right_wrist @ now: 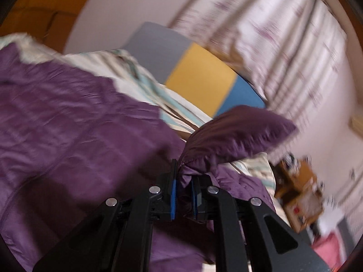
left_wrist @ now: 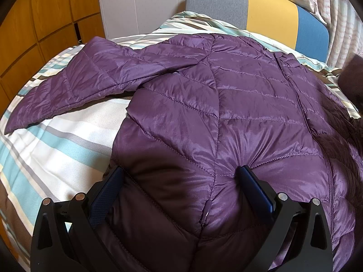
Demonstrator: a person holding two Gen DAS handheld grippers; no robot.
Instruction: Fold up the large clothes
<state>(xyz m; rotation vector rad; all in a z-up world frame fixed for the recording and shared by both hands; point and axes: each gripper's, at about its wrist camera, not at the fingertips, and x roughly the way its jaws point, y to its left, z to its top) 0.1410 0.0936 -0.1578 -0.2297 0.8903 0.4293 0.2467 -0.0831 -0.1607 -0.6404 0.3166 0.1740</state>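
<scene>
Sleeve-folding is underway: purple jacket [left_wrist: 226, 104] lies spread on the bed [left_wrist: 56, 136]; right gripper [right_wrist: 183, 192] clenches its sleeve [right_wrist: 233, 131], left gripper [left_wrist: 181, 181] rests released on the hem. Next, carry the sleeve across the jacket's zipper.

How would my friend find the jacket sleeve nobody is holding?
Start at the striped bedsheet and find the purple puffer jacket spread across it. That sleeve lies flat, pointing away from the body, unlike the other one bunched up in the right gripper.

Both wrist views close above purple jacket [left_wrist: 226, 95], facing headboard [left_wrist: 267, 15]; right view blurred.
</scene>
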